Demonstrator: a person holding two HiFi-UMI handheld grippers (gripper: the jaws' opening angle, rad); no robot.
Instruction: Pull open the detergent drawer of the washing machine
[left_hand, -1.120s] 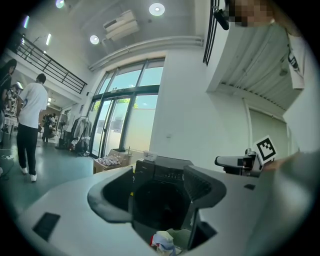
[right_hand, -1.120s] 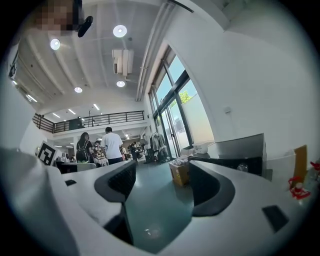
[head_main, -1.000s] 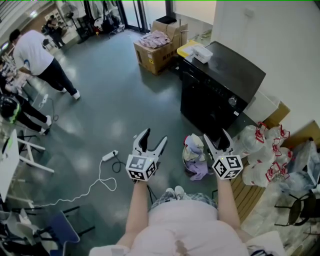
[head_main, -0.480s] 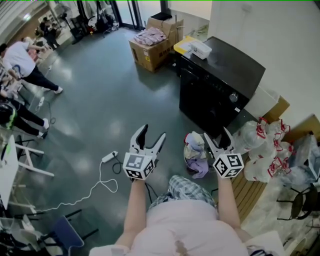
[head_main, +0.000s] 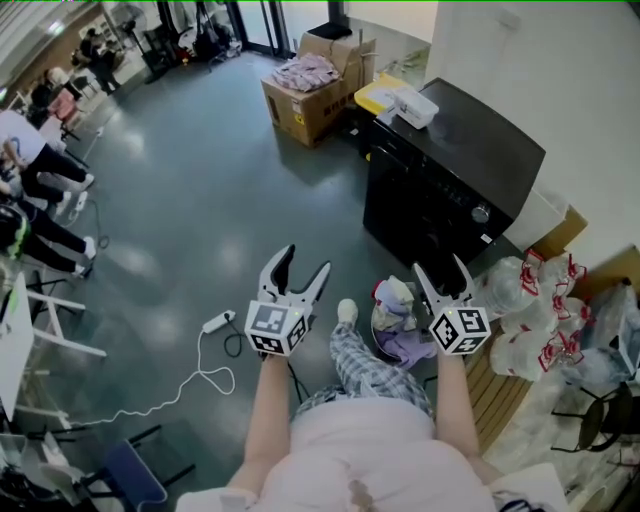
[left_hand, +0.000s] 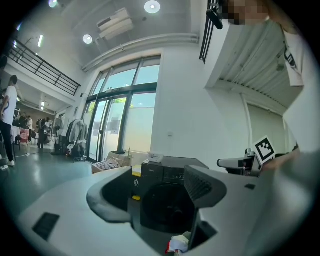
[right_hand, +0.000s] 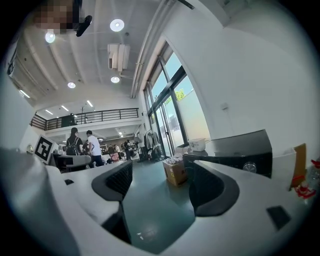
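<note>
**Both grippers open and empty, short of the washing machine**

Head view: the left gripper (head_main: 305, 262) and the right gripper (head_main: 440, 268) are held out in front of the person's body, 1 on each side and well apart from each other. Neither touches anything.

Left gripper view: the jaws of the left gripper (left_hand: 157, 192) stand wide apart with nothing clamped between them. The black washing machine (left_hand: 165, 175) shows through the gap in the distance, with its round door facing the camera.

Right gripper view: the right gripper (right_hand: 162, 187) is also spread wide and empty, with only grey floor in the gap. The machine (right_hand: 235, 150) sits off to the right, behind the right jaw.

Task object: the washing machine (head_main: 440, 200) stands against the white wall, ahead and to the right of both grippers and well apart from them. A round knob (head_main: 481, 213) marks its control strip. The detergent drawer is too small to pick out on that strip, and nothing sticks out from the front face.

Surroundings:
- A white box (head_main: 415, 105) lies on the machine's top.
- A cardboard box (head_main: 305, 100) stands beyond the machine.
- A heap of clothes (head_main: 395, 320) lies on the floor between the grippers, near the right one.
- A white power strip (head_main: 218, 317) and its cable lie on the floor to the left.
</note>
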